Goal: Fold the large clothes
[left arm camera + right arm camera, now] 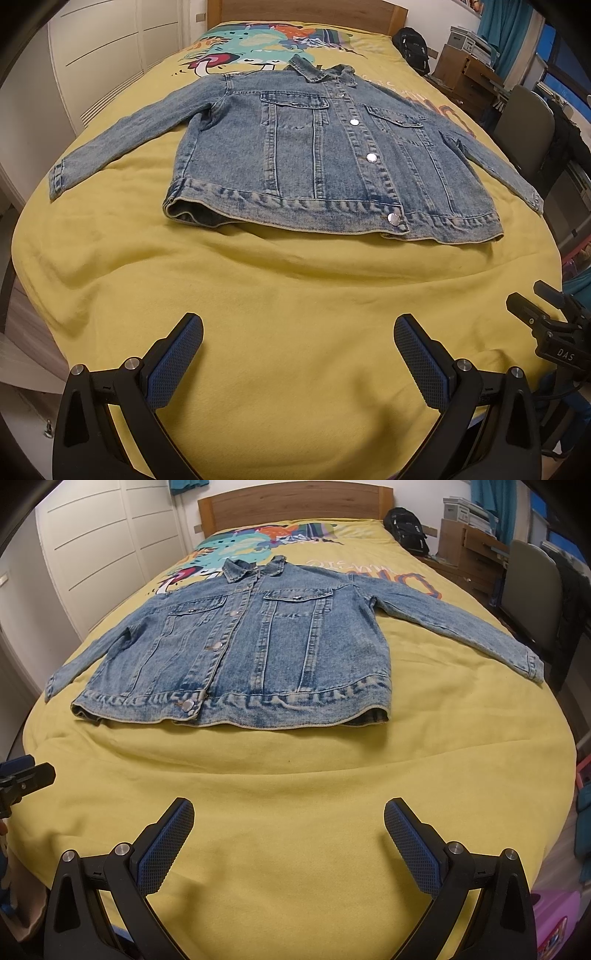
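A blue denim jacket [317,155] lies flat and buttoned on a yellow bedspread [277,314], front up, collar toward the headboard, both sleeves spread out to the sides. It also shows in the right wrist view [258,646]. My left gripper [297,332] is open and empty, hovering over the bedspread near the foot of the bed, well short of the jacket's hem. My right gripper [288,814] is open and empty too, beside the left one, equally short of the hem. The right gripper's tip shows in the left wrist view [532,310].
The bed has a wooden headboard [295,502]. White wardrobe doors [103,542] stand on the left. On the right are a black backpack [406,530], a wooden desk [476,561] and a grey chair [532,587]. The bedspread has a colourful print [251,542] by the collar.
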Demonstrator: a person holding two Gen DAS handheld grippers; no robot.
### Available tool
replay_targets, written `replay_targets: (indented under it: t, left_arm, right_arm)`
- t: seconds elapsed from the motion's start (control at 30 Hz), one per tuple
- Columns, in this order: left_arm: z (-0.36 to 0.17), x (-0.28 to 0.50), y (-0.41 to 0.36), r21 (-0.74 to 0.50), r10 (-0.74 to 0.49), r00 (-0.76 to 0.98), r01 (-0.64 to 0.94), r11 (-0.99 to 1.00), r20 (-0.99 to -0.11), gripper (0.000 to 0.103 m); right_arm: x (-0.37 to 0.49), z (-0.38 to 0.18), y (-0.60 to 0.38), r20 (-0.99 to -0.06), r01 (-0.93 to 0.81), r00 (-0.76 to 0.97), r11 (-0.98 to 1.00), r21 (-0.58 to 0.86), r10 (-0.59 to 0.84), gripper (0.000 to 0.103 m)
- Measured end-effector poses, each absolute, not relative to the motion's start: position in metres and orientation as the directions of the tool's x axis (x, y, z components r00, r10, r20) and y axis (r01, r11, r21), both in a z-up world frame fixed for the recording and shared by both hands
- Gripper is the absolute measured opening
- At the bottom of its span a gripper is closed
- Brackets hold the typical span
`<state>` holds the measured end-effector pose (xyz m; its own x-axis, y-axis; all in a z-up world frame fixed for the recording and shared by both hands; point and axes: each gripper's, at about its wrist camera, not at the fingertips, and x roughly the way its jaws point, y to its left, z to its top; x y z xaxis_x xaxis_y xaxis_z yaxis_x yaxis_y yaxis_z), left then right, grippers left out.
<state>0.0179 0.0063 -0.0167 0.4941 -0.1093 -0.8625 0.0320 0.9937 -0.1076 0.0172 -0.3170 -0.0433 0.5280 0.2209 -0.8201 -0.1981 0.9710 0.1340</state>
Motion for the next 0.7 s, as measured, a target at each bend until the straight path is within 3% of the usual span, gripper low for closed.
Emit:
replay_targets:
  t: [0.7]
  left_arm:
    - [-0.0189,0.0202,0.0085,-0.096,-0.095,0.484,0.024,0.995,-0.870,0.102]
  right_arm:
    - [0.0161,-0.0334,-0.3163,-0.819,-0.212,0.543,0.974,0.079,0.184,0.103]
